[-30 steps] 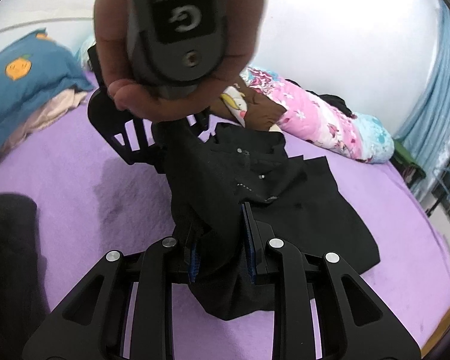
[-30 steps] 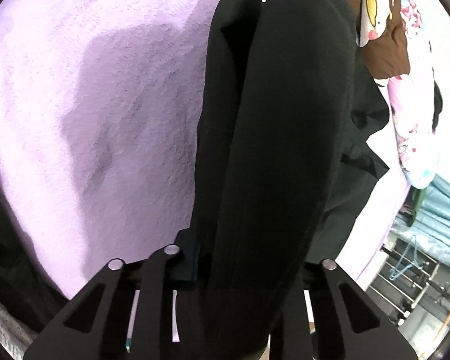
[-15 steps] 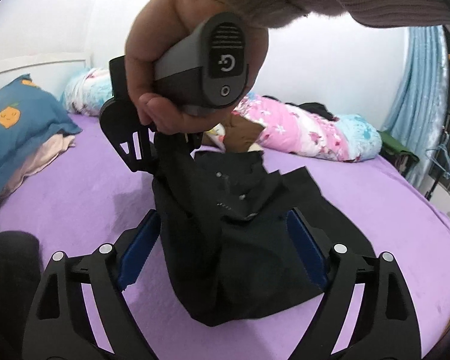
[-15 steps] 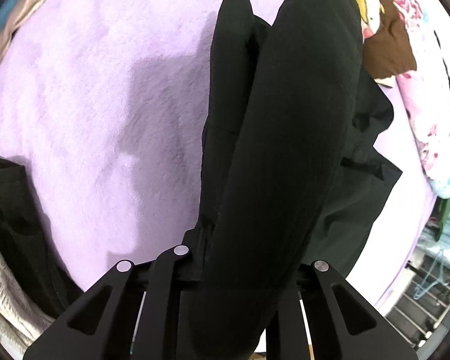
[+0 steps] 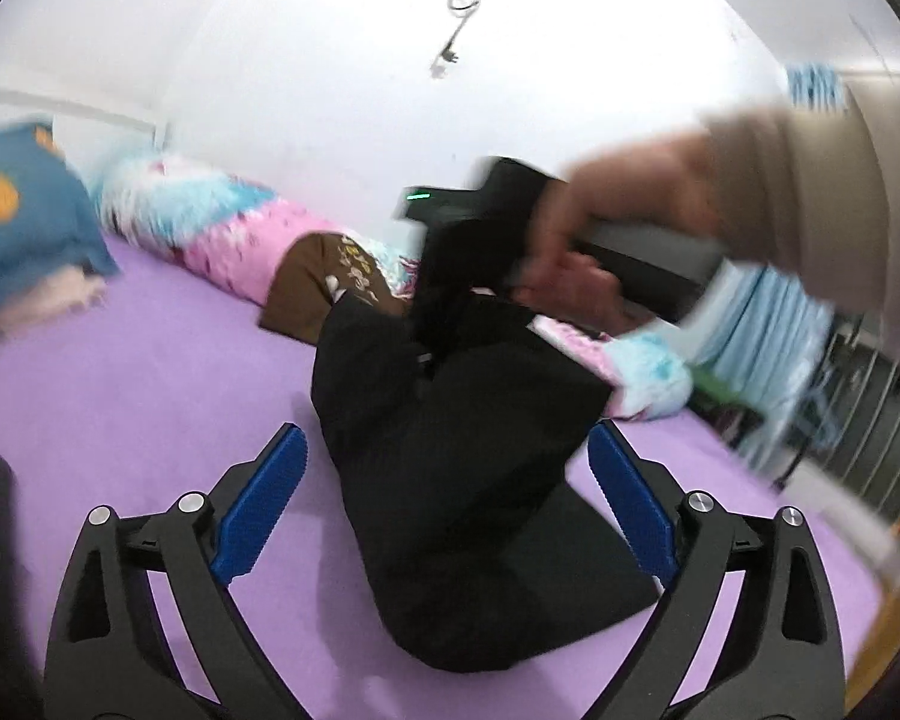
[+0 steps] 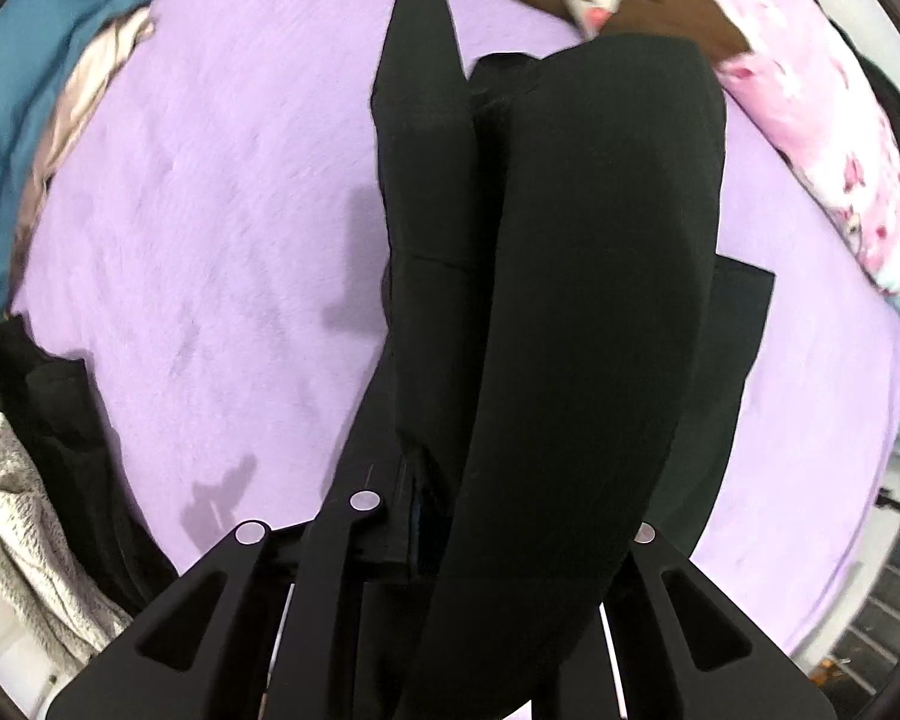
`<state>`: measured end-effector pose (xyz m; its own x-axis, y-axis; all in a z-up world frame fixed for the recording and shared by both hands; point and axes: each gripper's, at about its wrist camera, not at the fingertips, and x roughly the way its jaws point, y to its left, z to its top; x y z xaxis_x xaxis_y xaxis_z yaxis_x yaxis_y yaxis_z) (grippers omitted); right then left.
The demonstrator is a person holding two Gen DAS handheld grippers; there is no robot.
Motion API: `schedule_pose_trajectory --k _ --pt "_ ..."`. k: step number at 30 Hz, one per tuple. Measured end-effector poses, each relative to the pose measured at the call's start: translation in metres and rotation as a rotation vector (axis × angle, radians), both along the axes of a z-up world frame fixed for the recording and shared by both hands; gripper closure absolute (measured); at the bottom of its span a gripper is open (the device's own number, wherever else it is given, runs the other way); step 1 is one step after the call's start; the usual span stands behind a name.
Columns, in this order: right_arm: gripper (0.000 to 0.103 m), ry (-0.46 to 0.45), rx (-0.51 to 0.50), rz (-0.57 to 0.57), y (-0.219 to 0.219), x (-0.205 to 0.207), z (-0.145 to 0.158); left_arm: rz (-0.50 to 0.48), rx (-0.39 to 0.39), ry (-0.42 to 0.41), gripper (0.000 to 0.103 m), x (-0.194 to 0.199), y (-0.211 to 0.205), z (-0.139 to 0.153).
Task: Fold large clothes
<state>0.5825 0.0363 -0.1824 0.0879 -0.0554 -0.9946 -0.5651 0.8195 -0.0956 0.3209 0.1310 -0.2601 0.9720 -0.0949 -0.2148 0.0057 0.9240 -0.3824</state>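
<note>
Left wrist view: no writing readable. The black garment (image 5: pixel 468 480) is plain, dark, draped onto the purple bed (image 5: pixel 138 372). Left gripper (image 5: pixel 447 498) jaws have just spread wide, off the cloth; right gripper (image 6: pixel 432 516) pinches it, hanging.

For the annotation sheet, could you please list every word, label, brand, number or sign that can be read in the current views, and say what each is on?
None can be read.
Brown cloth: pale printed marks, too blurred to tell whether they are letters.
Blue pillow: an orange picture only, no lettering.
Right gripper, shut on the black garment: a green light on its body, no legible label.
Left gripper, open: no markings.
</note>
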Motion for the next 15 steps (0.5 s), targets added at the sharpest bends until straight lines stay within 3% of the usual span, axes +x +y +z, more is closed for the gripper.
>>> schedule_pose_trajectory --k 7,15 --pt "0.093 -0.004 0.080 -0.017 -0.050 0.021 0.002 -0.006 -0.140 0.143 0.011 0.034 0.024 -0.044" --pt "0.093 -0.008 0.116 -0.005 -0.079 0.031 -0.008 0.010 -0.231 0.269 0.011 0.085 0.041 -0.092"
